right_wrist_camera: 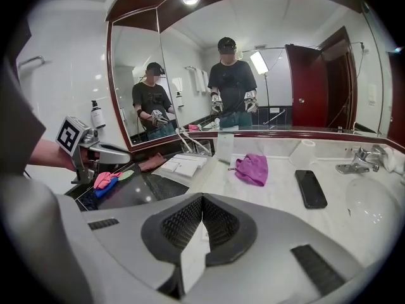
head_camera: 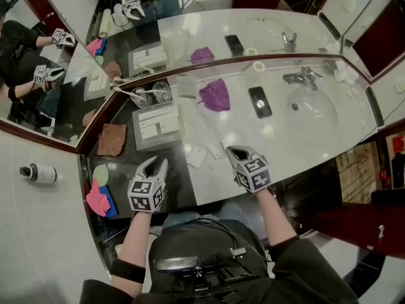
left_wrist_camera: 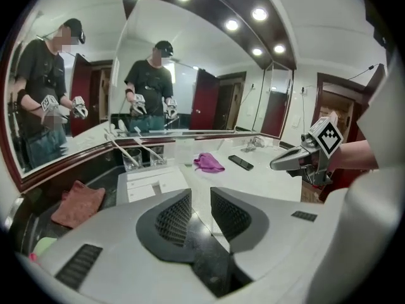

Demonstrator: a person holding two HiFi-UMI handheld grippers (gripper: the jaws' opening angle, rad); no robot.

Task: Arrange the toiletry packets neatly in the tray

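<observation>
Just beside right tongs (head_camera: 231, 149), loose packets (head_camera: 195, 157)

This is a bathroom, and by its fittings a hotel one. A long pale marble vanity counter (head_camera: 316, 144) runs along the wall. An oval sink basin (head_camera: 313, 106) is sunk into it, with a chrome faucet (head_camera: 302, 78) behind. Above hangs a wide wall mirror (head_camera: 209, 18) framed in dark red wood, and a second, angled mirror (head_camera: 38, 75) meets it at the corner. Recessed ceiling lights (left_wrist_camera: 231, 24) shine overhead. On the counter's dark end stand two glasses (head_camera: 152, 95) holding what look like wrapped toothbrushes. Beside them are a tray (head_camera: 158, 144) of white toiletry packets (head_camera: 158, 122) and a folded brown washcloth (head_camera: 112, 139). A small bottle (head_camera: 38, 173) shows against the white wall.
</observation>
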